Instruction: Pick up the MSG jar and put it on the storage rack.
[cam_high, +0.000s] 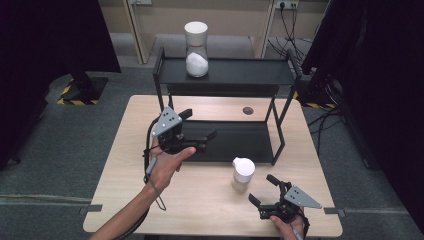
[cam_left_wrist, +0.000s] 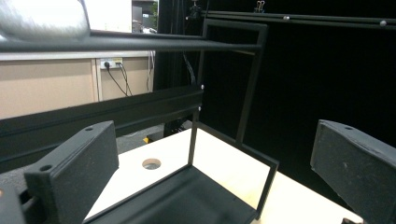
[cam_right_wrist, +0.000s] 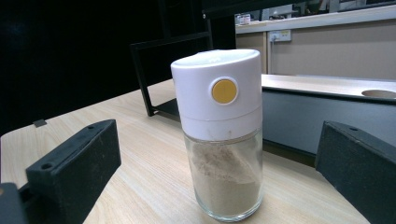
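Both claws wide — shaker (cam_right_wrist: 219, 135) unpinched

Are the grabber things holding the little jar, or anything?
No, nothing is held. The right hand-held gripper is open, the jar standing free between its jaws. The left hand-held gripper is open too, over the shelf's bottom tray.

Backdrop around the tongs, live!
Well beyond the left tongs (cam_high: 199, 124), up on the black rack's (cam_high: 250, 72) top shelf: white-capped jar (cam_high: 196, 50) of white powder, upright. Just past them, round hole (cam_high: 247, 110) in the wooden table (cam_high: 200, 202). Far beyond the right tongs (cam_high: 262, 188), wall socket (cam_high: 286, 4), dangling cables (cam_high: 290, 30).
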